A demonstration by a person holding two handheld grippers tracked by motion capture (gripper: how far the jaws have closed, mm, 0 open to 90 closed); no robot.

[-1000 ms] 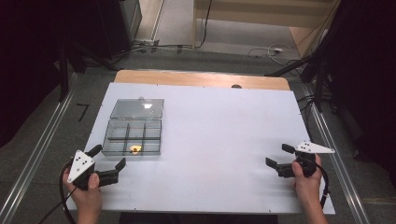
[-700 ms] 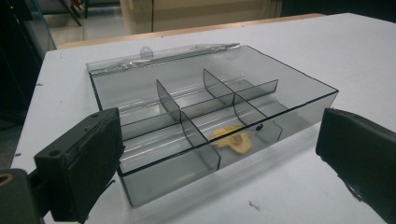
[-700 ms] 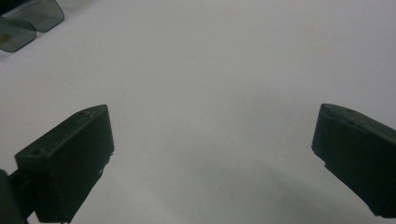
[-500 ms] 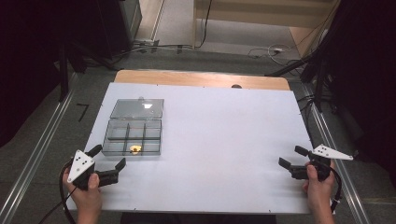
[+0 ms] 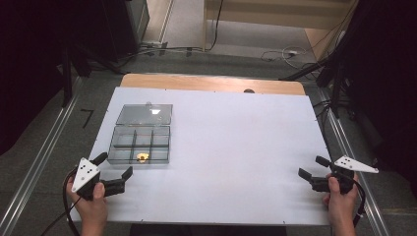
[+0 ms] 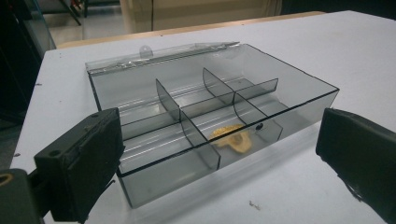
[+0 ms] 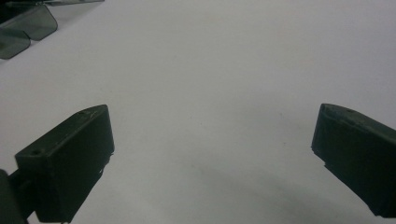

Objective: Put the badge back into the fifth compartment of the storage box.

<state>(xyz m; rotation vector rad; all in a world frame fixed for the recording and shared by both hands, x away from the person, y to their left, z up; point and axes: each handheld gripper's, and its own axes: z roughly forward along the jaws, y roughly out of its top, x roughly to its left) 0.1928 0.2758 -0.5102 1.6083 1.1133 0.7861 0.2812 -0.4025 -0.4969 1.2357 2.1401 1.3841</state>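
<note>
A smoky, see-through plastic box [image 5: 140, 143] is seen on the left part of the white table [image 5: 236, 147], near the person's side. Its lid [image 5: 145, 114] is laid open and flat behind it, joined along the far edge, with a small tab at its outer rim. The tray is split by thin dividers into six compartments, in two rows of three. One small yellow piece [image 5: 142, 157] lies in the middle compartment of the near row; in the left gripper view it [image 6: 232, 138] is seen as a flat, irregular, golden-tan scrap resting on the bottom, close to the divider on its left. The other compartments appear bare.

The left gripper [image 5: 116, 170] is held just off the box's near-left corner, apart from it, with its jaws spread wide and nothing between them. In its own view the gripper [image 6: 219, 154] is aimed at the box's near wall, which is framed between the two black jaws.

The right gripper [image 5: 311, 169] is held near the table's right edge, well apart from the box, jaws likewise spread wide and holding nothing. In its own view bare white tabletop is seen between the jaws of the gripper [image 7: 212, 140], and a corner of the box [image 7: 23, 28] is caught at the upper left.
</note>
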